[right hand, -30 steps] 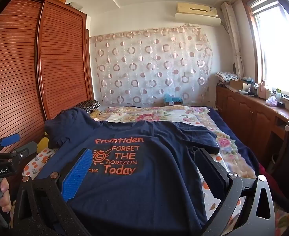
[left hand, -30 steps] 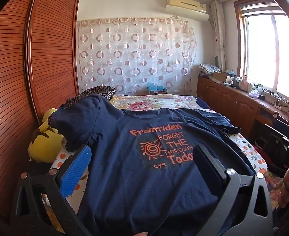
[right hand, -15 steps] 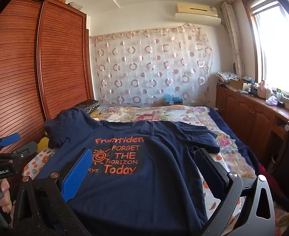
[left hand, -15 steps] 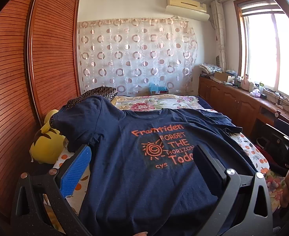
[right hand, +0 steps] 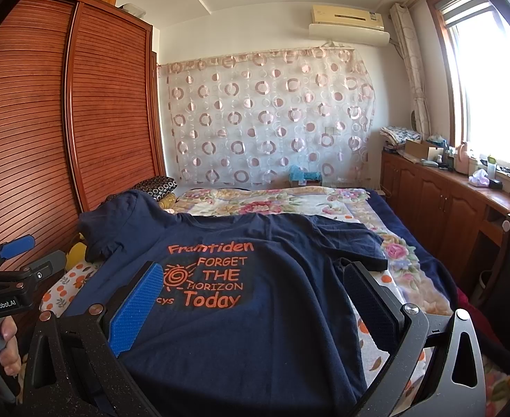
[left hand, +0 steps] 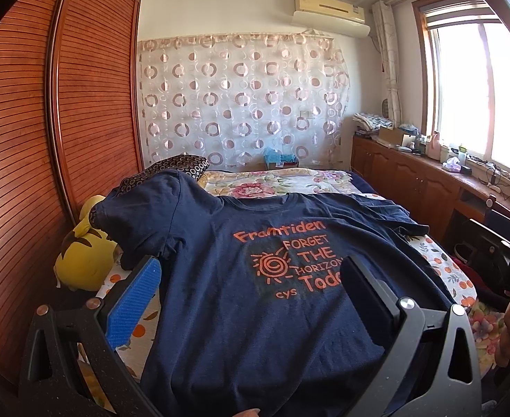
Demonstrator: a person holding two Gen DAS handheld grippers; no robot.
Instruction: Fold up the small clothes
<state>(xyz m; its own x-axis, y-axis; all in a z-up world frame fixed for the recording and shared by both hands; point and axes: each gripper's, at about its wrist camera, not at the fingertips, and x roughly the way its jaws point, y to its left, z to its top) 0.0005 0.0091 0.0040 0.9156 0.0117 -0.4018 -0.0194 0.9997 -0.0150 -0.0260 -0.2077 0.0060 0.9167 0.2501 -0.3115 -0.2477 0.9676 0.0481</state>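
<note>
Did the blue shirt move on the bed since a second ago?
No. The blue shirt keeps its place against the wardrobe and the flowered bedspread in the right wrist view.

Plush toy [left hand: 83, 264] crowding shirt's [left hand: 255, 299] left side, seemingly.

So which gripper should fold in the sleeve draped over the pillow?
Probably left. The left gripper hangs open at the T-shirt's left side, nearer that sleeve; the right gripper faces the other sleeve.
</note>
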